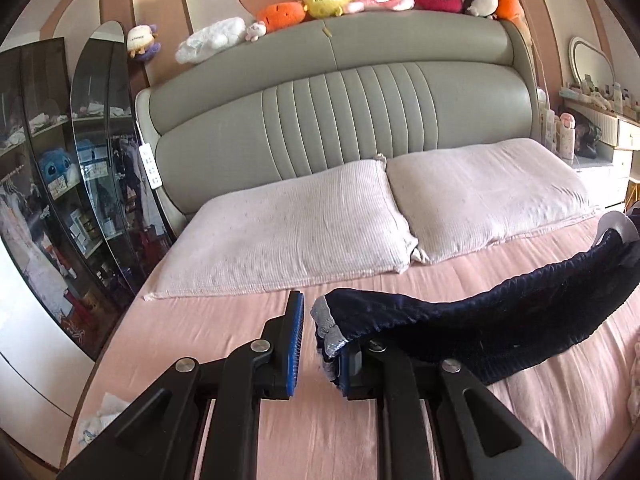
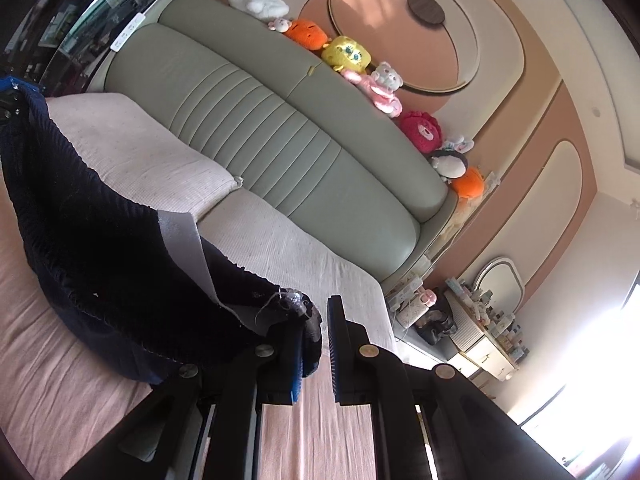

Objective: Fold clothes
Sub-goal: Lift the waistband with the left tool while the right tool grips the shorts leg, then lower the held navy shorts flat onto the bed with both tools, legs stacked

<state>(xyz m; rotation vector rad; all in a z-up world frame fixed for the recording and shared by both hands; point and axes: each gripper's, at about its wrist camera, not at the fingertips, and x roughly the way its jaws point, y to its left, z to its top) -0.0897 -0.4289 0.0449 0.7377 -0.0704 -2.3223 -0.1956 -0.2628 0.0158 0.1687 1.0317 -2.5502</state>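
Note:
A dark navy ribbed garment point(image 1: 480, 320) with a grey inner lining hangs stretched in the air over the pink bed sheet point(image 1: 200, 340). My left gripper point(image 1: 310, 312) is shut on one corner, and the cloth bunches against its right finger point(image 1: 348, 356). The garment's far end runs up to the other gripper at the right edge point(image 1: 618, 226). In the right wrist view my right gripper point(image 2: 318, 316) is shut on the opposite corner of the garment point(image 2: 100, 248). From there the cloth sags and rises to the left gripper's blue pad at the far left point(image 2: 12, 84).
Two pale pillows point(image 1: 300, 232) point(image 1: 480, 192) lie against a grey padded headboard point(image 1: 340, 120) topped with several plush toys point(image 1: 324, 0). A dark glass cabinet point(image 1: 80, 180) stands left of the bed. A dressing table point(image 2: 480, 328) stands to its right. Some light cloth point(image 1: 100, 416) lies at the bed's near left corner.

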